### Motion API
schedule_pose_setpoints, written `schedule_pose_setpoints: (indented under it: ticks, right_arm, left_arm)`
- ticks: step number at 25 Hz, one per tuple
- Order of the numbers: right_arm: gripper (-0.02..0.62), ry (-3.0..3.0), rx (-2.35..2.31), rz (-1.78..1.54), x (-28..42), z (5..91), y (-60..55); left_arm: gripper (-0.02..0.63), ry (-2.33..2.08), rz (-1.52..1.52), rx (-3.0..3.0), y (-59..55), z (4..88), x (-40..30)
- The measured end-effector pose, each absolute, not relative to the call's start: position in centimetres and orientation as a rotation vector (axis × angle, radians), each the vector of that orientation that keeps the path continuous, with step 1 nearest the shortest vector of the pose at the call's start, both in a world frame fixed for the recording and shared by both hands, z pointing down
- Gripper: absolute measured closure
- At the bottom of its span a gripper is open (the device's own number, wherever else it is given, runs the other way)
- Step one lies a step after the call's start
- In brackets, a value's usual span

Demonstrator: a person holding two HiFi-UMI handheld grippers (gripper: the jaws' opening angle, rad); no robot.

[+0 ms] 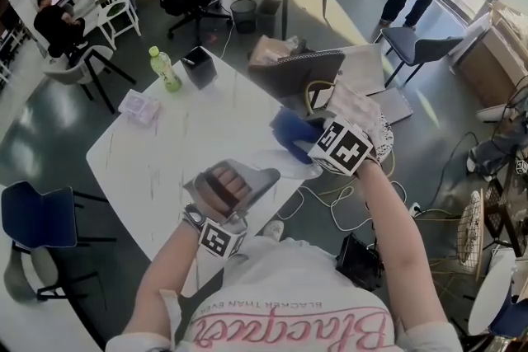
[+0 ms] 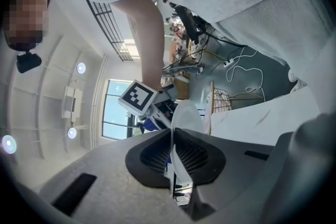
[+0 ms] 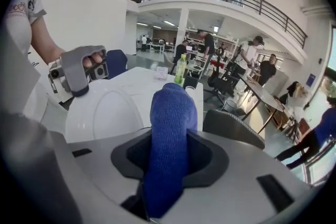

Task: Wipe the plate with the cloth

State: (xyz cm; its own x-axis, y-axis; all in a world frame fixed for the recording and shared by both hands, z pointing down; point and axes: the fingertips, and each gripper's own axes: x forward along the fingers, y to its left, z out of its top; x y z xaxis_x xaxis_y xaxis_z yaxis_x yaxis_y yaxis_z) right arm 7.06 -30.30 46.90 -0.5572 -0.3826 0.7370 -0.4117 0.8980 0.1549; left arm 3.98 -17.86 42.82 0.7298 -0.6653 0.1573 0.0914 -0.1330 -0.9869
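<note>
While we stand at the near edge of the white table [image 1: 165, 152], the job is done in the air, not on its top. We hold the white plate [image 3: 105, 113] up off the table with its face turned toward the cloth, so the whole surface can be reached. The blue cloth [image 3: 170, 113] is bunched and sticks out past the tips, giving a soft pad to meet the plate. The right tongs [image 3: 168, 165] are clamped on that cloth. The left tongs [image 2: 173, 152] are pinched almost closed on the plate's thin rim, which steadies it for rubbing. Cloth and plate are just beside each other; we cannot tell whether they touch.
</note>
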Motion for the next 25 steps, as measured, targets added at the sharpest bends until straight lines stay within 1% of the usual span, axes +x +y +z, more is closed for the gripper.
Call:
schedule_pose_setpoints:
  ticks: [10, 18, 25]
  right_arm:
    - [0.463, -2.16, 0.843, 0.217, 12.7, 50.1, -32.4]
    - [0.466, -2.38, 1.107, 0.279, 14.2, 44.9, -31.6]
    - [0.466, -2.508, 1.119, 0.268, 12.6, 41.8, -28.6]
  left_arm:
    - [0.592, 0.516, -0.718, -1.606, -18.5, 43.0, 2.9]
    - [0.592, 0.764, -0.765, -1.761, -21.1, 42.3, -0.2]
    - [0.592, 1.125, -0.674, -2.103, -23.9, 41.4, -2.8]
